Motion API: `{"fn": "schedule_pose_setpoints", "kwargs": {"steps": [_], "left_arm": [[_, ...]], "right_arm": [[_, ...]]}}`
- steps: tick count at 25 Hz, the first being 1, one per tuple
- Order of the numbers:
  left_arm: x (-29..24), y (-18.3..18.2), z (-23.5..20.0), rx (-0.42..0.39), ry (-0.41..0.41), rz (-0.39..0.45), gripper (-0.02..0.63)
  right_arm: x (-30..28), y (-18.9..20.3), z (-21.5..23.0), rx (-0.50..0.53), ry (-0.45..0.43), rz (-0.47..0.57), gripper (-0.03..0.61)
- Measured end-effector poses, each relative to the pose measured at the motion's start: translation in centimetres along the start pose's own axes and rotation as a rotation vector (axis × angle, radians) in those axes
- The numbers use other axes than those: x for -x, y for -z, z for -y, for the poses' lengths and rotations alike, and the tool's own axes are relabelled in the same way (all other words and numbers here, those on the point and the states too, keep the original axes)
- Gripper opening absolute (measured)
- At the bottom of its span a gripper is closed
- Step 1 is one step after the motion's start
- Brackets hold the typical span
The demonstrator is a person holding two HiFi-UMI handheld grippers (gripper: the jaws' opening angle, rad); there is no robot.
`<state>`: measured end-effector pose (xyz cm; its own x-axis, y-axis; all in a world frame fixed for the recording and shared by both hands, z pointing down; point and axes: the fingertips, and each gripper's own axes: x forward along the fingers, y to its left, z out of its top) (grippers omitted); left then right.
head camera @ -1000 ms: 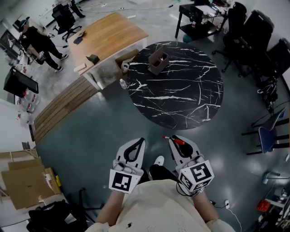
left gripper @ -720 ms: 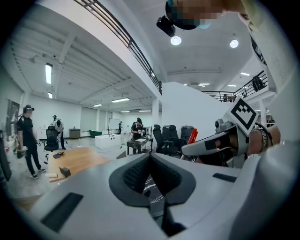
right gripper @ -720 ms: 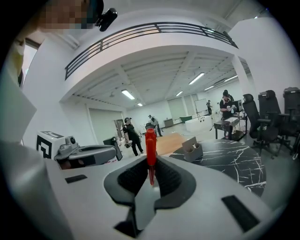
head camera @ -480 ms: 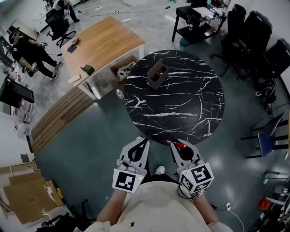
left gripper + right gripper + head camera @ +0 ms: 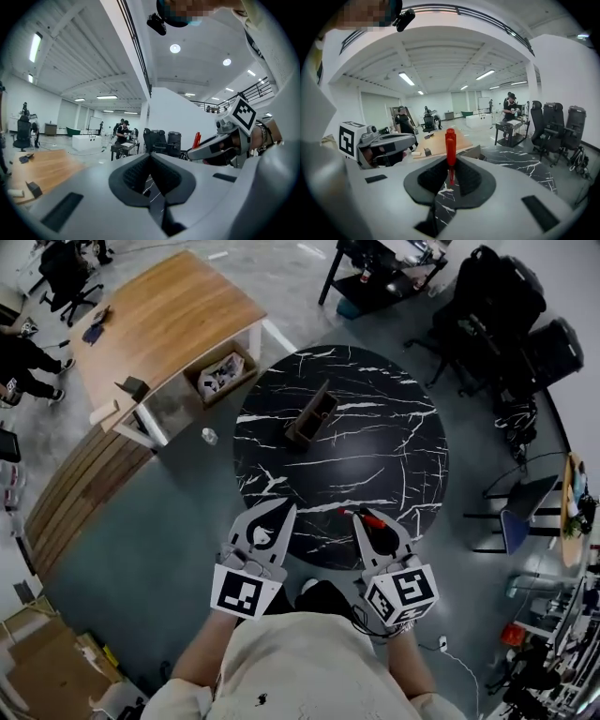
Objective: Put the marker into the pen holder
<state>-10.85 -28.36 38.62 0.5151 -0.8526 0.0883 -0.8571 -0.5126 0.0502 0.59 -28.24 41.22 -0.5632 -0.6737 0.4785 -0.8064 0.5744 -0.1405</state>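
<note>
The right hand-held gripper (image 5: 362, 518) has its jaws closed on the red marker (image 5: 368, 517), which is the only thing it holds; in the right gripper view the marker (image 5: 450, 144) stands upright between the pads, thick red end up, with a thinner part running down into the hollow of the right hand-held gripper (image 5: 450, 172); in the head view its long axis lies across the jaw tips, nearly level in the picture, one end to the left and the other to the right, just over the near rim of the round black marble tabletop (image 5: 375, 451); the left hand-held gripper (image 5: 284, 508) has its jaws together at the tips and nothing between them, which the left gripper view of that hand-held gripper (image 5: 152, 159) confirms; the brown pen holder (image 5: 311, 415) stands on the far left part of the tabletop, well apart from the marker; a second ago both hand-held grippers hung over the grey floor short of the tabletop, whereas now their tips reach its near edge; the marker sits in the jaws the same way as before.
</note>
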Motion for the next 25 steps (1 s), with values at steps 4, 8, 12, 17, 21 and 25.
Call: {"fn": "schedule_pose_setpoints", "kwargs": {"steps": [4,8,12,17,21,25], "left_arm": [[-1.8,0.2,-3.5,-0.084,0.047,-0.037,0.008],[-2.5,0.4,-5.9,-0.076,0.034,-0.048,0.008],[-2.8,1.6,-6.9,-0.076,0.008,-0.099,0.008],[-2.9,1.7,-8.0,0.12,-0.136,-0.075,0.008],[-3.4,2.6,-8.4,0.134,-0.175,-0.116,0.008],[-3.8,3.7,-9.0,0.042,-0.167,-0.18,0.008]], "right_arm": [[-4.9,-1.8,0.9,0.0,0.012,-0.011,0.059],[-9.0,-3.4,1.9,0.032,0.005,-0.021,0.058],[-12.8,-5.1,3.2,0.057,-0.027,-0.02,0.058],[-17.2,-5.7,4.8,0.068,-0.071,-0.048,0.058],[-20.3,-5.6,5.7,0.084,-0.107,-0.073,0.059],[-23.1,-4.3,6.2,0.153,-0.113,-0.121,0.058]]}}
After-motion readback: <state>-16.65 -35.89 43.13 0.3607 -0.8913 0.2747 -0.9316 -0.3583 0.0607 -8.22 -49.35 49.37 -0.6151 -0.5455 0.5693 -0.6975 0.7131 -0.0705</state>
